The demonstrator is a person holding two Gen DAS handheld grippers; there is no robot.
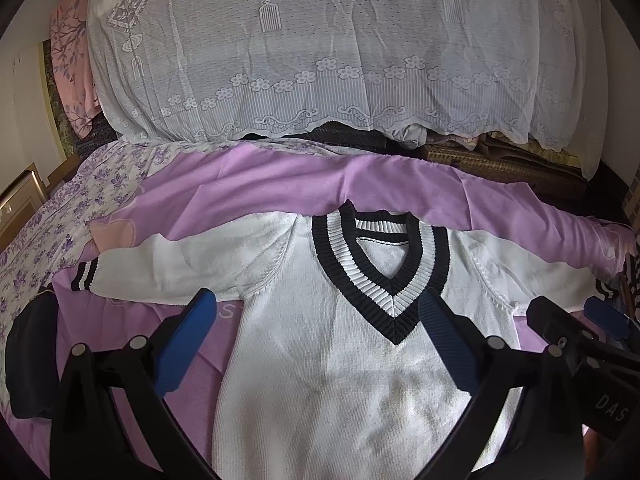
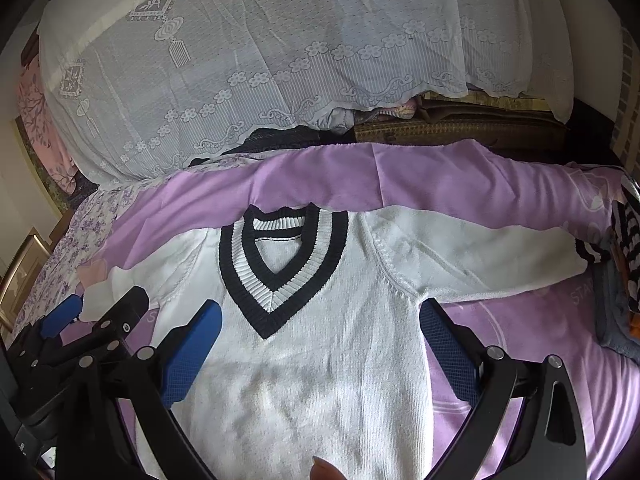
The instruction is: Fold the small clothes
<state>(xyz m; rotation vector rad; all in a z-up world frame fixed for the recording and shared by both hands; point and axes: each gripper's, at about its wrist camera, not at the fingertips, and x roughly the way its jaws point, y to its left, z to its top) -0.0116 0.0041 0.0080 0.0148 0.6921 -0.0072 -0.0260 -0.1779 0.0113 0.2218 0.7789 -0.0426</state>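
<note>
While the sweater [image 1: 332,360] lies flat, both grippers' fingers [image 1: 188,344] [image 2: 192,352] apart above it.

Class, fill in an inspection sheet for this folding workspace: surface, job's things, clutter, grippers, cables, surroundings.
Surface: purple sheet over a floral bedspread.
Job's things: white sweater lying flat, face up, sleeves spread, dark striped V-neck.
Clutter: dark garment at the left edge; striped fabric at the right edge.
Grippers: left gripper and right gripper open above the sweater.
Cables: nothing seen.
Surroundings: lace cover over a pile behind.
</note>
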